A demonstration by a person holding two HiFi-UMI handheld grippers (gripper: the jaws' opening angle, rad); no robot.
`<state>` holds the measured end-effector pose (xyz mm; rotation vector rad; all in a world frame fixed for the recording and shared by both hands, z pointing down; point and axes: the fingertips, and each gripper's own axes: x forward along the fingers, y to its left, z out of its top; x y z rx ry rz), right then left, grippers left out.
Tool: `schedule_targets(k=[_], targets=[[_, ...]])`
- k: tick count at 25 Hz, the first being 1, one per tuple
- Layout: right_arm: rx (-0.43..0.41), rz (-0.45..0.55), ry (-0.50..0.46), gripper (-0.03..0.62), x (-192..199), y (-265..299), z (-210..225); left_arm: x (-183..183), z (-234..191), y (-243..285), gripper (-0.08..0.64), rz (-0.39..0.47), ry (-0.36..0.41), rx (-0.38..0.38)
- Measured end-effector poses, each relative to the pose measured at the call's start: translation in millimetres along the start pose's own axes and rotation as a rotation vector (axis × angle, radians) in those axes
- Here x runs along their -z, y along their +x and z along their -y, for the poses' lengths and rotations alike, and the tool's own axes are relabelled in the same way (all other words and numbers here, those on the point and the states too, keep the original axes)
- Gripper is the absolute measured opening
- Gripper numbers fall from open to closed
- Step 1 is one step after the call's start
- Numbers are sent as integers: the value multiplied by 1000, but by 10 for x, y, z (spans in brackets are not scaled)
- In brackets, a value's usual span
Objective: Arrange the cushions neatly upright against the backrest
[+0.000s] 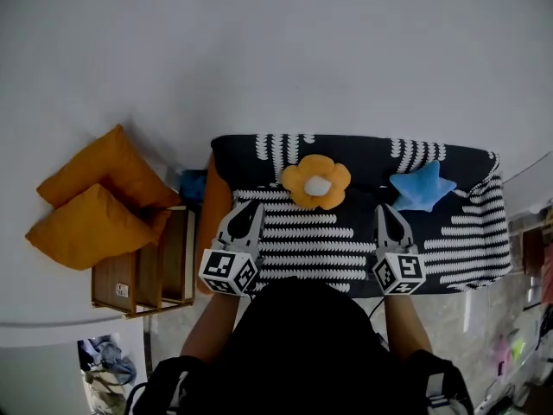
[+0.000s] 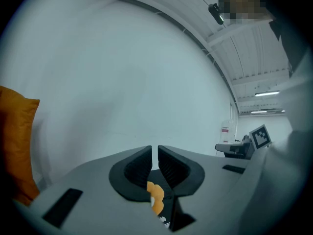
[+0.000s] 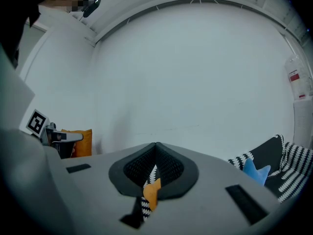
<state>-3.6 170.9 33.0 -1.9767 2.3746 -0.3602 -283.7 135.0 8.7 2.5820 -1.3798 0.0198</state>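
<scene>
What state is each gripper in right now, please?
Left gripper: closed but for a thin slit, holding nothing.
Right gripper: closed tight, holding nothing.

Wooden rack [image 1: 143,275] taken as reference: open slatted compartments, with a small white label [image 1: 123,290] seen on its near face. A white wall [image 1: 276,50] is seen behind it. A blue object [image 1: 193,187] is wedged just beside its far right corner; what it is cannot be told. Pale floor [image 1: 173,331] is seen under and in front of it. A blue-grey cloth heap [image 1: 105,363] is seen near its front left. Pink and green clutter [image 1: 510,350] lies well apart to its right. A wall-mounted bottle with a red label [image 3: 295,78] is also seen far to its right.
</scene>
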Motion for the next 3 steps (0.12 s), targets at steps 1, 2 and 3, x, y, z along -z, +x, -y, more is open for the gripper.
schedule_targets(k=[1, 2, 3], targets=[[-1, -2, 2, 28, 6, 13, 10, 4, -1, 15, 51, 0, -3, -2], [-3, -4, 4, 28, 12, 24, 19, 8, -2, 30, 51, 0, -5, -5], [-4, -7, 5, 28, 17, 36, 27, 12, -2, 44, 51, 0, -8, -7]])
